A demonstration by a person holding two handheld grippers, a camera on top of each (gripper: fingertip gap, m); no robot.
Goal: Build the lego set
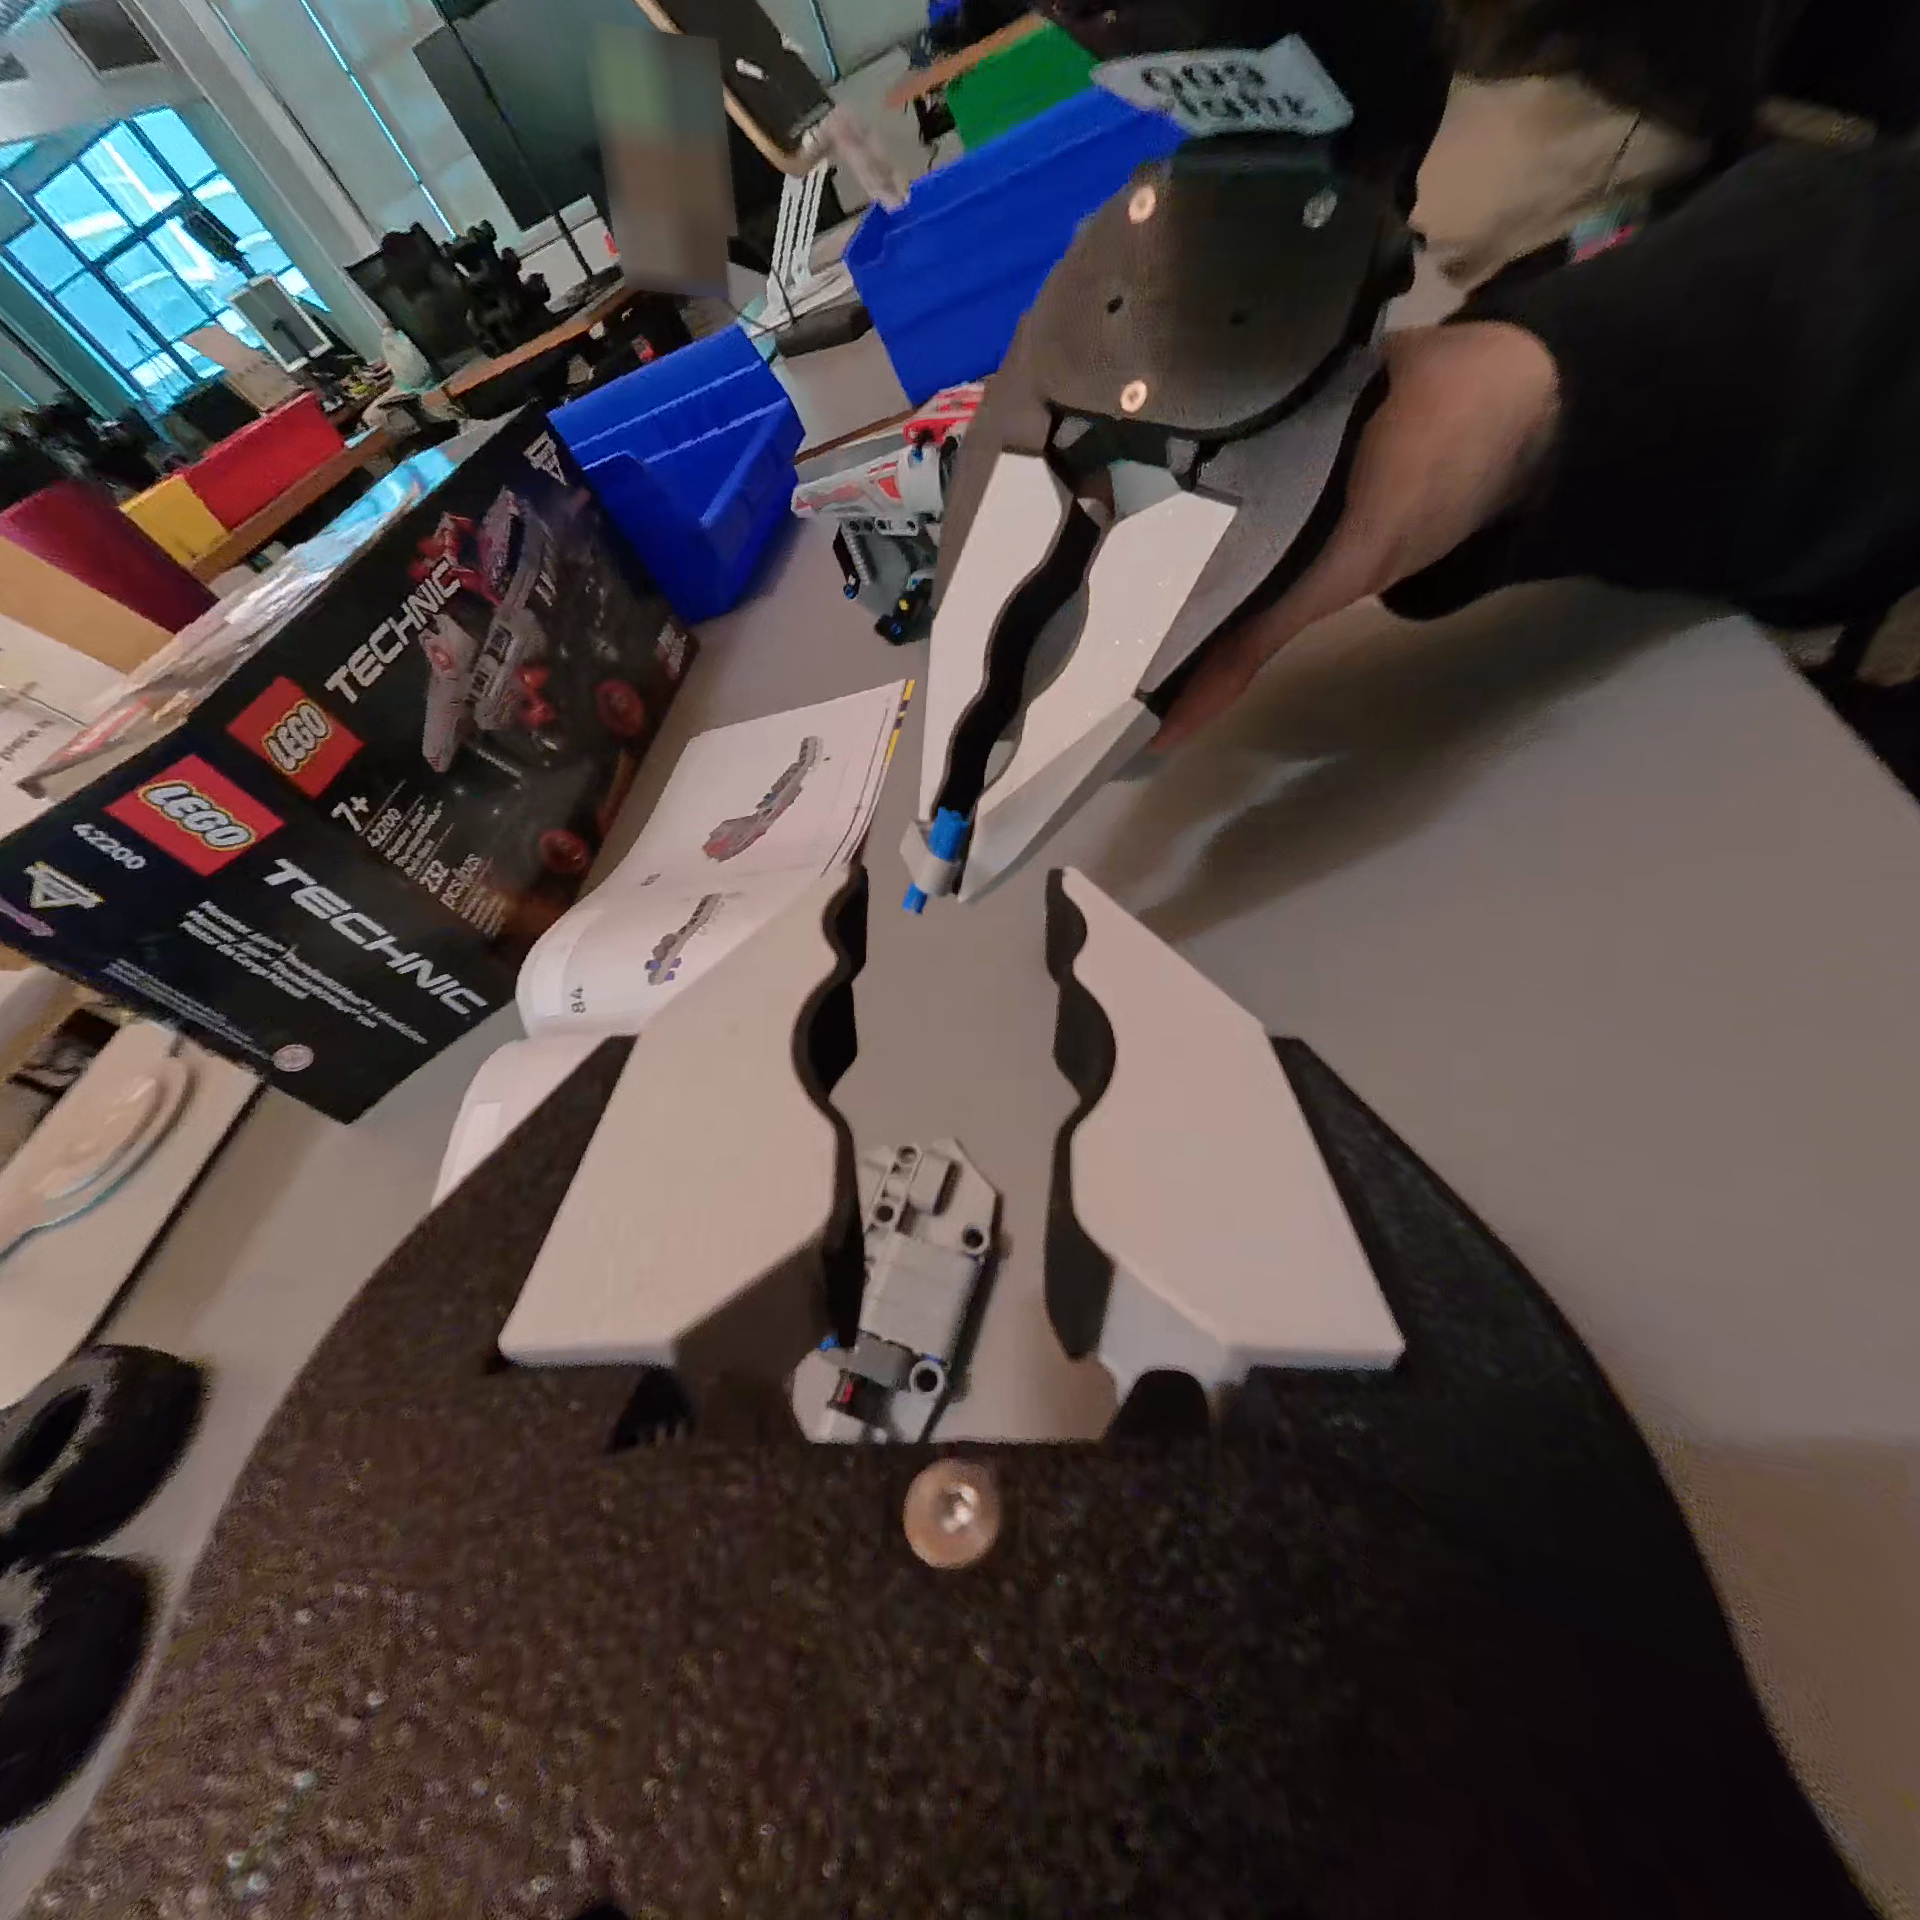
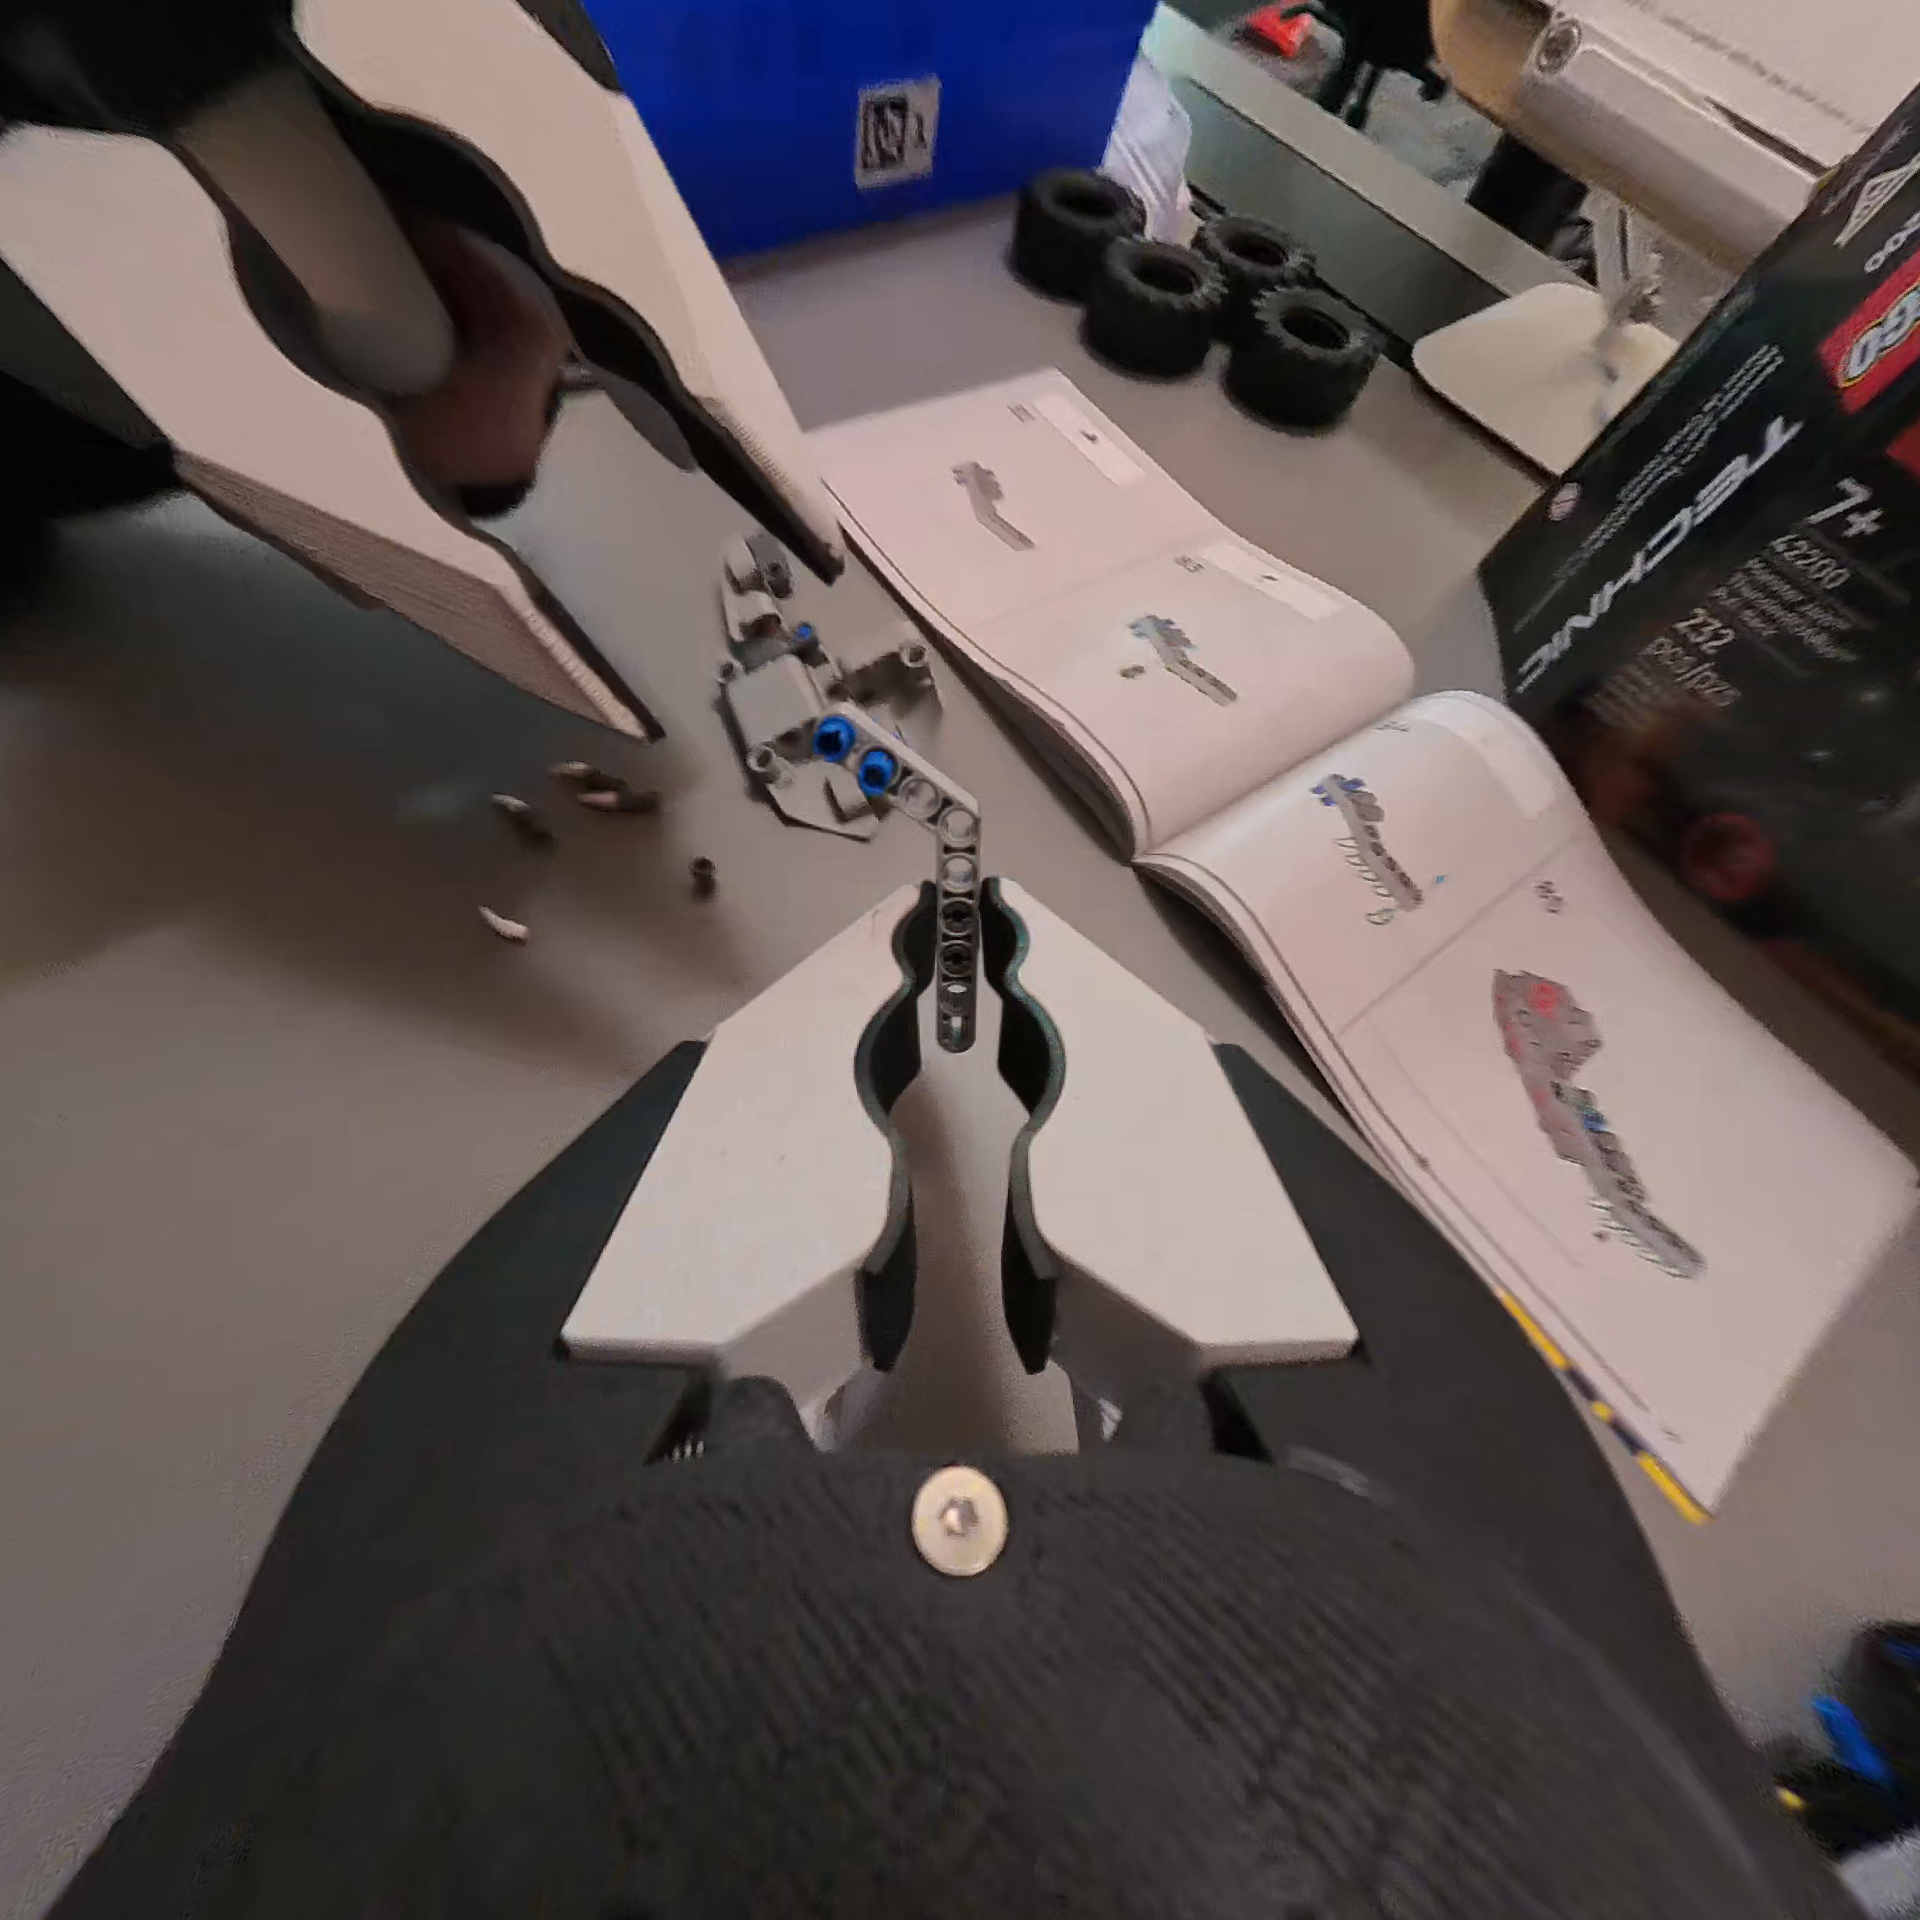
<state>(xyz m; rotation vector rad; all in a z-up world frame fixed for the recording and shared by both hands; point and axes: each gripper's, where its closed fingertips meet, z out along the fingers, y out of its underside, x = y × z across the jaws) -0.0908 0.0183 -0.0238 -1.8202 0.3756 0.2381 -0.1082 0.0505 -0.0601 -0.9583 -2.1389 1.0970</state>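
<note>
My right gripper (image 2: 956,899) is shut on a grey bent beam (image 2: 954,862) that carries two blue pins (image 2: 852,755) at its far end. That end is over a grey sub-assembly (image 2: 769,675) lying on the table; I cannot tell if they touch. My left gripper (image 1: 956,914) is open, its fingers straddling the same sub-assembly (image 1: 914,1278) without closing on it. In the left wrist view the right gripper (image 1: 935,873) comes down from above with the beam (image 1: 940,847). In the right wrist view the left gripper (image 2: 738,644) is at the upper left.
An open instruction booklet (image 2: 1247,727) lies right of the work spot, the set's black box (image 2: 1745,520) beyond it. Several black tyres (image 2: 1195,281) and a blue bin (image 2: 831,104) stand at the back. Small loose pins (image 2: 582,800) lie to the left. A part-built model (image 1: 894,520) stands by the blue bins (image 1: 696,468). My right fingertips sit around 6 centimetres from my left ones. From the right gripper's tips to the part-built model (image 1: 894,520) is close to 20 centimetres.
</note>
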